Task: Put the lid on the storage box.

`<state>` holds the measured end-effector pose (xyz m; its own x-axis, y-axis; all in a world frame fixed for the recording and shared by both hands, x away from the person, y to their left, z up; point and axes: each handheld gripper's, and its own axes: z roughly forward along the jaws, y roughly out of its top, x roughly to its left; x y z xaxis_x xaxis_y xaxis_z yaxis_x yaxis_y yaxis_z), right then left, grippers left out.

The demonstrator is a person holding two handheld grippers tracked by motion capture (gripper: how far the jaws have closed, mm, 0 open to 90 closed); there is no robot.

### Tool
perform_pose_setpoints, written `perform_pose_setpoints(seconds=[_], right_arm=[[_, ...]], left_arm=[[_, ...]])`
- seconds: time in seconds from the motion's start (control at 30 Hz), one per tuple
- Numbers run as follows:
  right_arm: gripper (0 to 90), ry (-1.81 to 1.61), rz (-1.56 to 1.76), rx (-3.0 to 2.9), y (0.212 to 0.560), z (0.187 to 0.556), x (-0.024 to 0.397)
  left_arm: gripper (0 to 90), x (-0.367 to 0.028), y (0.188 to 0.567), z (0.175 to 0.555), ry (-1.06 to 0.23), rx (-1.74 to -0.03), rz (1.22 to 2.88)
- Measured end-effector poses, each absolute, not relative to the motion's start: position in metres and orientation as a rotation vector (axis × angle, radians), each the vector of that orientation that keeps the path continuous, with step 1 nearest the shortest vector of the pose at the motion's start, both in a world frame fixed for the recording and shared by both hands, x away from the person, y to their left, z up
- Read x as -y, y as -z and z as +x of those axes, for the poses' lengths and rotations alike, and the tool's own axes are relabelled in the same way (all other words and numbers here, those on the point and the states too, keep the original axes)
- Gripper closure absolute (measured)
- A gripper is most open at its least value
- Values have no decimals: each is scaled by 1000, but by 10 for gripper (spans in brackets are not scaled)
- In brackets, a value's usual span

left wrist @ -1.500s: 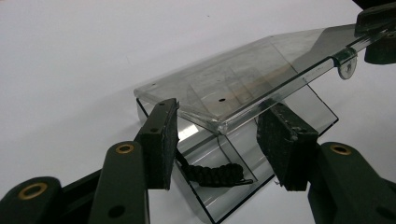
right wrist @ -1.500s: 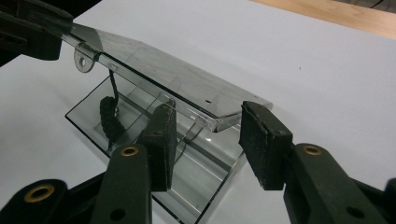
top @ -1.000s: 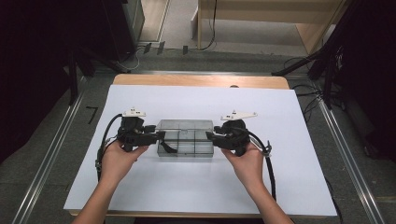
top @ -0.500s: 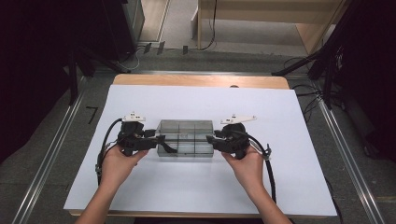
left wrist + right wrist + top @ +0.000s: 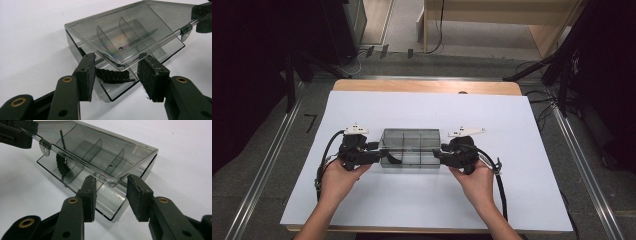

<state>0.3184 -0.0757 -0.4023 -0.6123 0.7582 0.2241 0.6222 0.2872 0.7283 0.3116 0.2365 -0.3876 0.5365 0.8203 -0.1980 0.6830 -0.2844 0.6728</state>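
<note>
We can't tell for sure whether any pad actually presses the box (image 5: 410, 148): in both gripper views the jaws stand part open around a corner of its lid (image 5: 120, 32), and the contact spots are hard to make out. So the left gripper (image 5: 116, 75) straddles the lid's near corner on its end of the box, the right gripper (image 5: 110, 195) does the same at the other end, and we can't call it a grip or not. The lid is raised, tilted above the base, and the far end in each gripper view is cut off by the other gripper. No label or writing that we can read anywhere on the box. It's smoky clear plastic with thin dividers (image 5: 98, 145) splitting it into compartments, and the end compartment nearest the left gripper has a black braided cord (image 5: 112, 75) lying in it. The box sits on the white sheet (image 5: 412, 200), between the two hands.
</note>
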Motion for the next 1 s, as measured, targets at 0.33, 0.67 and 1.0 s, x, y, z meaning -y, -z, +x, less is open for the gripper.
perform_pose_setpoints(seconds=[0.33, 0.67, 1.0], right_arm=[[610, -1224, 1280, -2392, 407, 316, 76], [599, -1216, 1246, -2409, 413, 314, 76], [599, -1204, 1239, -2417, 419, 312, 75]], left_arm=[[490, -237, 393, 309, -240, -1211, 2052], [481, -238, 401, 306, -262, -1166, 2072], [486, -238, 408, 305, -245, -1166, 2076]])
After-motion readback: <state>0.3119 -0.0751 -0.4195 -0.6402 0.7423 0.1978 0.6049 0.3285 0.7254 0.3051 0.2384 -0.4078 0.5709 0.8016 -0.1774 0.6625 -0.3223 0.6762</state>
